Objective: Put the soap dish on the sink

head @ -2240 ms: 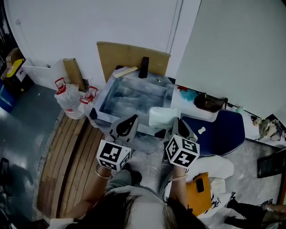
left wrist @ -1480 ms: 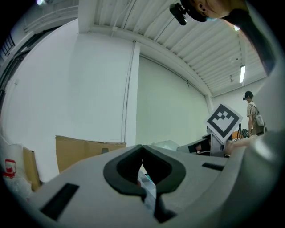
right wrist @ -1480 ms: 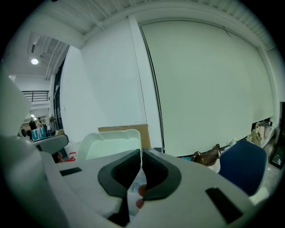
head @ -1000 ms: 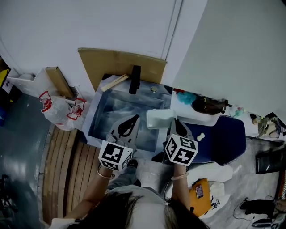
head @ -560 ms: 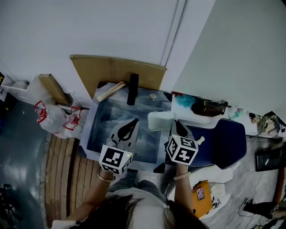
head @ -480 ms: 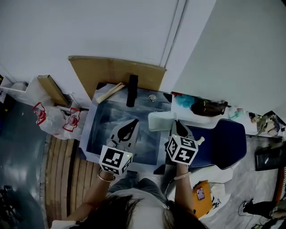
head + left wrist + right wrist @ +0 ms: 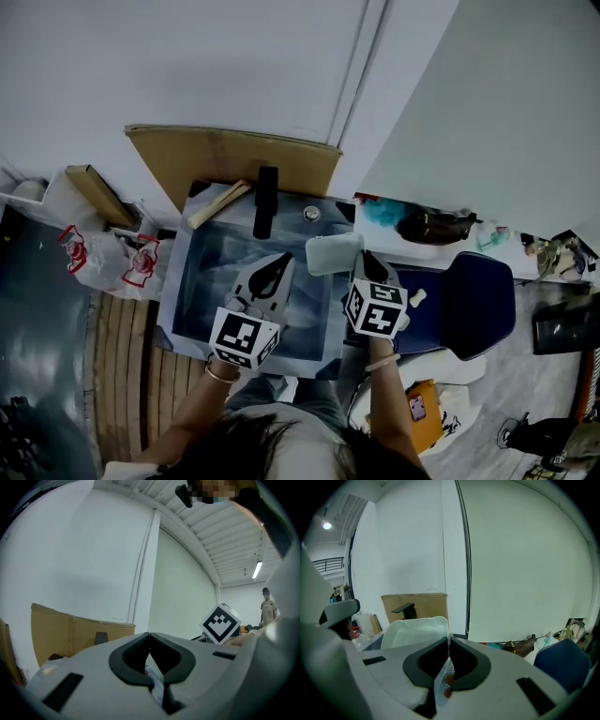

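The person's forearms are reaching forward from the bottom of the head view, each hand carrying a grey two-jaw tool.

The left gripper point(image 7: 277, 269) is hovering over the basin, its jaws pressing together with nothing between them.

The right gripper point(image 7: 367, 259) is pinching its jaws tight on the near rim of the pale, rounded-rectangle plastic soap dish point(image 7: 334, 253). It is holding the dish out level in front of it. The dish is sitting over the right rear edge of the rectangular stainless-steel sink point(image 7: 217, 272). Whether the dish is touching the rim I cannot tell.

Beyond the dish, a black angular faucet point(image 7: 266, 201) is standing at the back of the sink. A light wooden stick point(image 7: 217, 203) is lying just beside the faucet. Behind them, a brown cardboard sheet point(image 7: 234, 156) is leaning against the white wall point(image 7: 187, 66).
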Demonstrator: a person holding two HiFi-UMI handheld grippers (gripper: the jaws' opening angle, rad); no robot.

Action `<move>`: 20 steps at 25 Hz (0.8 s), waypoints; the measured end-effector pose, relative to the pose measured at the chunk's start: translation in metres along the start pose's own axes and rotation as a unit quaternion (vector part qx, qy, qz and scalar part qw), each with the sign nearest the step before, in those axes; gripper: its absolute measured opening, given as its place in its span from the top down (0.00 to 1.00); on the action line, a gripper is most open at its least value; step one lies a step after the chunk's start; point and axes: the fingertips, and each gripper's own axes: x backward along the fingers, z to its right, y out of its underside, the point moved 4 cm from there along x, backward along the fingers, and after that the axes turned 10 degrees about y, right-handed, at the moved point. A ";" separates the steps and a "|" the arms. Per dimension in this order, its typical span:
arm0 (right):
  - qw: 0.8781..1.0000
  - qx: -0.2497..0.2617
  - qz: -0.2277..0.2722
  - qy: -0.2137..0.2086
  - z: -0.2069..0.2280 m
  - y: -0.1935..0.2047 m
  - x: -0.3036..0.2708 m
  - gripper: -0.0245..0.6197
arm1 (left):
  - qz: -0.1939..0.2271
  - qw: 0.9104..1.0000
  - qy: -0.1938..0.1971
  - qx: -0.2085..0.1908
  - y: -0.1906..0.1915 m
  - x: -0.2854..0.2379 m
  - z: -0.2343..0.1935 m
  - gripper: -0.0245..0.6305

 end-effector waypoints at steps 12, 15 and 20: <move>0.998 0.029 -0.034 -0.045 0.007 0.010 -0.067 0.91 | -0.010 0.999 -0.052 0.001 0.016 -0.041 -0.013 0.95; 0.997 0.036 -0.042 -0.053 0.012 0.012 -0.083 0.91 | -0.009 0.998 -0.065 0.004 0.019 -0.052 -0.014 0.95; 0.995 0.055 -0.053 -0.069 0.015 0.018 -0.108 0.91 | -0.008 0.997 -0.081 0.007 0.024 -0.070 -0.013 0.95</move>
